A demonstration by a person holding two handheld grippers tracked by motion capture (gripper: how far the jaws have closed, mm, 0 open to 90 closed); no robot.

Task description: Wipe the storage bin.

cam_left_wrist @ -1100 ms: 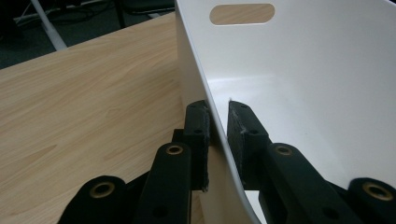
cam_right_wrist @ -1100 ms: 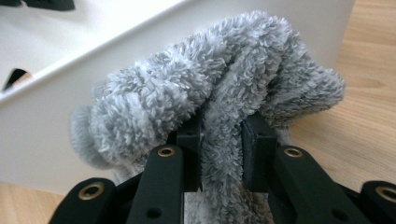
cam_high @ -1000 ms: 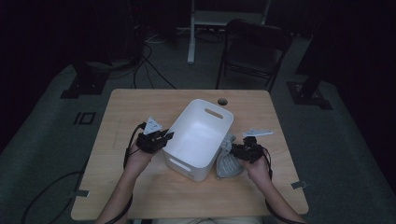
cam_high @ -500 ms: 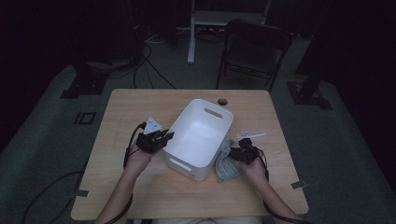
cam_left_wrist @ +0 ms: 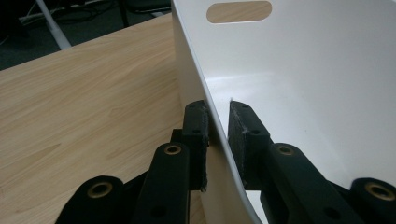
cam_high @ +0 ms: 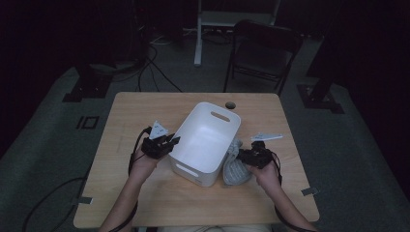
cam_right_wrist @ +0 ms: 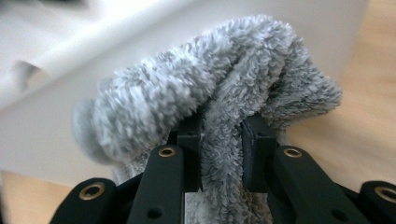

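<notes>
Left gripper (cam_left_wrist: 218,122) clamps the white bin's (cam_high: 205,140) wall; right gripper (cam_right_wrist: 220,140) grips a grey fluffy cloth (cam_right_wrist: 205,88) beside it.

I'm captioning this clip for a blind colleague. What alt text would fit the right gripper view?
The right tongs pinch a fold of fluffy grey towel, which bunches up over the two black jaws. Behind it stands the white wall of a plastic bin, slightly blurred, with the light wooden table visible at the right.

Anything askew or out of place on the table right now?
The white plastic bin sits skewed to the wooden table edges. The fluffy grey cloth hangs bunched outside the bin's wall. Nothing spilled or damaged.
</notes>
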